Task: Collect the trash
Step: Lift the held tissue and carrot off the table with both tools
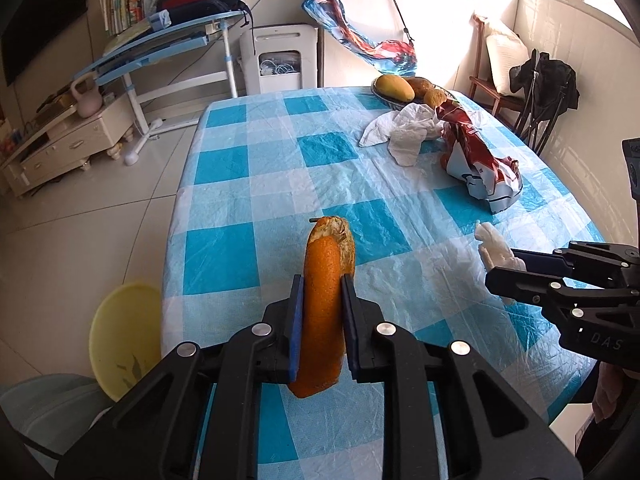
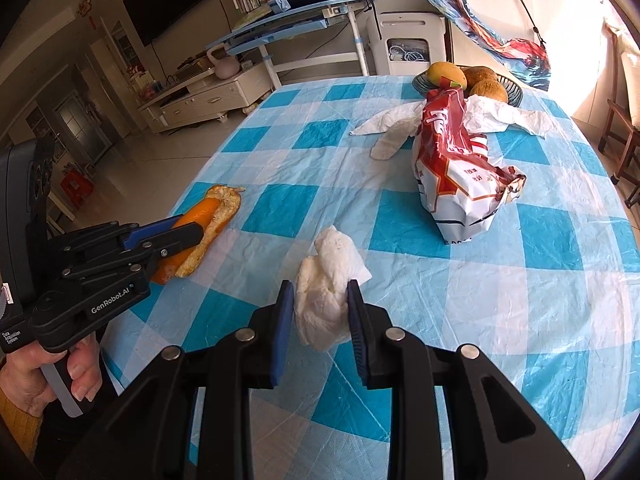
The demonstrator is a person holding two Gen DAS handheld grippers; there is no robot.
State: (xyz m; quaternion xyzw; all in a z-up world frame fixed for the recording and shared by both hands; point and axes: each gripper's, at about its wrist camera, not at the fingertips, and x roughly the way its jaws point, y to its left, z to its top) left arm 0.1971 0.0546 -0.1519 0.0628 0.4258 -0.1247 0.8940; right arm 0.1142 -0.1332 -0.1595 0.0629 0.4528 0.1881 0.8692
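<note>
A: Our left gripper (image 1: 320, 300) has its two blue-padded fingers pressed against a long strip of orange peel (image 1: 326, 280). The peel's long axis runs along the fingers, its ragged pale tip pointing away from us over the table (image 1: 248, 152), its other end hanging back behind the pads.

B: And our right gripper (image 2: 318, 304) is pinching a crumpled white tissue (image 2: 326, 280); the wad sits upright between the pads, its upper corner leaning forward past the fingertips.

A: From the right wrist view we see the peel near the table's left edge, well apart from the tissue.

B: Farther out lies a red-and-white bag (image 2: 460, 164) on its side, mouth toward us, with a white plastic bag (image 2: 492, 116) behind it and a fruit bowl (image 2: 516, 90) near the far edge.

A: Between us and those we have bare checked cloth. Beyond the left edge, a yellow basin (image 1: 124, 336) stands on the floor.
</note>
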